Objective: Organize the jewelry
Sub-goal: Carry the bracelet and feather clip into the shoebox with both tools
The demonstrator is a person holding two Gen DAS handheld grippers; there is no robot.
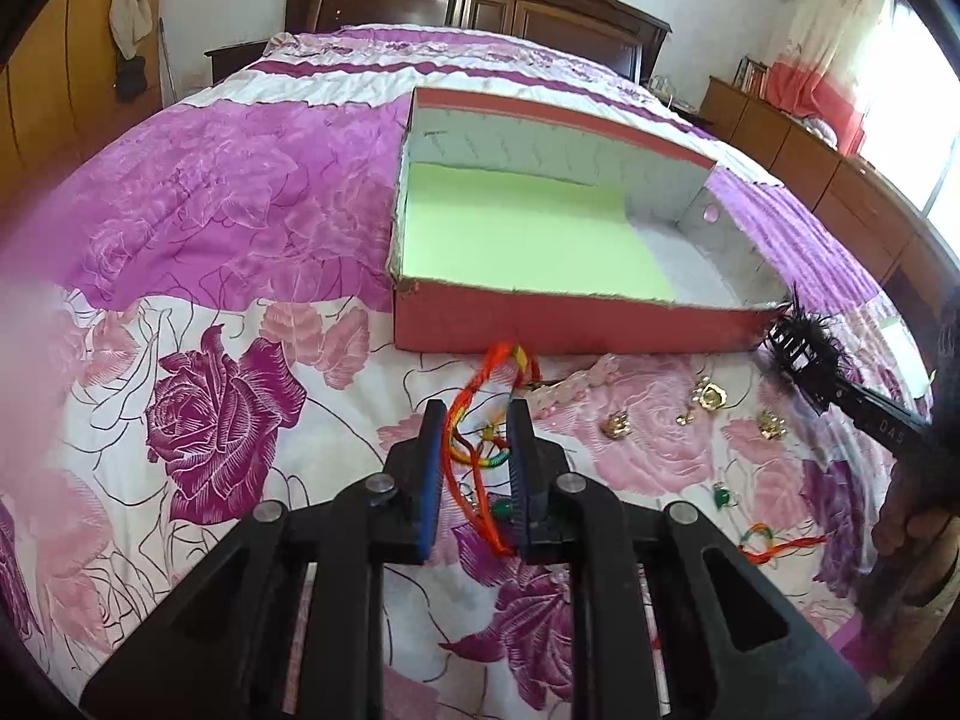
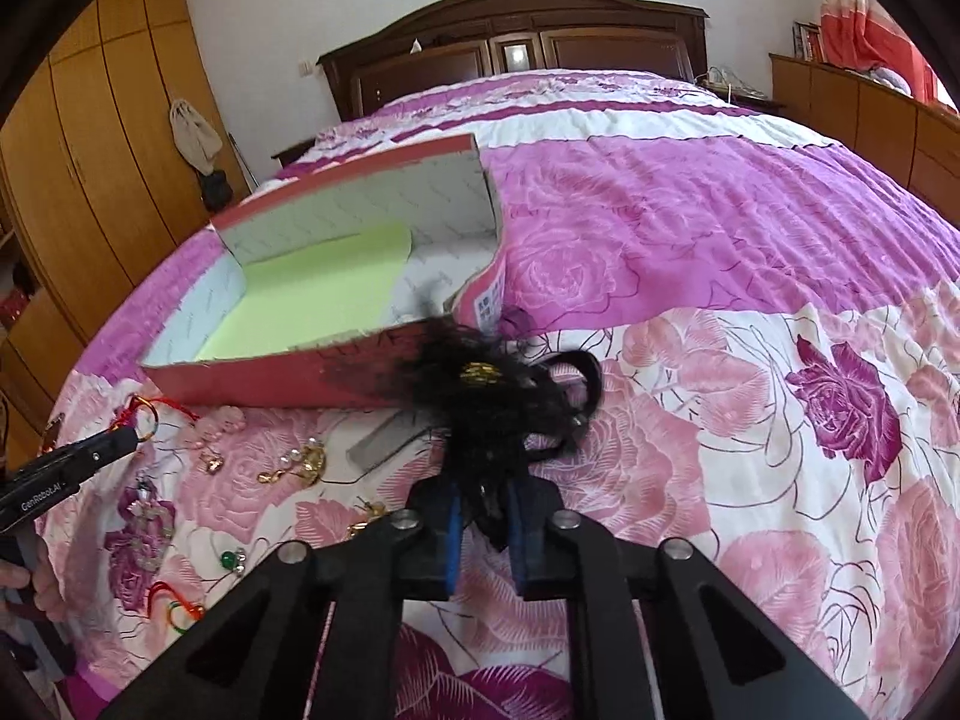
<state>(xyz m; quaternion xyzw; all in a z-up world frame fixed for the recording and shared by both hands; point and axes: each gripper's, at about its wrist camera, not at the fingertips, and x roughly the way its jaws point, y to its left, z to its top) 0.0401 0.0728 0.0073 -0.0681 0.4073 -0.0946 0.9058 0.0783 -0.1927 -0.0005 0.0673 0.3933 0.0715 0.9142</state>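
Note:
My left gripper (image 1: 477,414) is shut on a red and rainbow braided cord bracelet (image 1: 504,360), held just above the floral bedspread in front of a red cardboard box (image 1: 570,324) with a green sheet on its floor. My right gripper (image 2: 486,489) is shut on a black feathery hair piece (image 2: 510,396) with a gold ornament, at the box's (image 2: 270,387) near right corner. In the left wrist view the right gripper (image 1: 804,354) shows at the right; in the right wrist view the left gripper (image 2: 114,441) shows at the left.
Loose on the bedspread lie gold earrings (image 1: 711,396), a pink bead bracelet (image 1: 576,384), a green stone piece (image 1: 723,498), another red cord (image 1: 774,543) and a grey card (image 2: 390,438). A dark headboard (image 2: 516,42) stands far back, with wooden cabinets on both sides.

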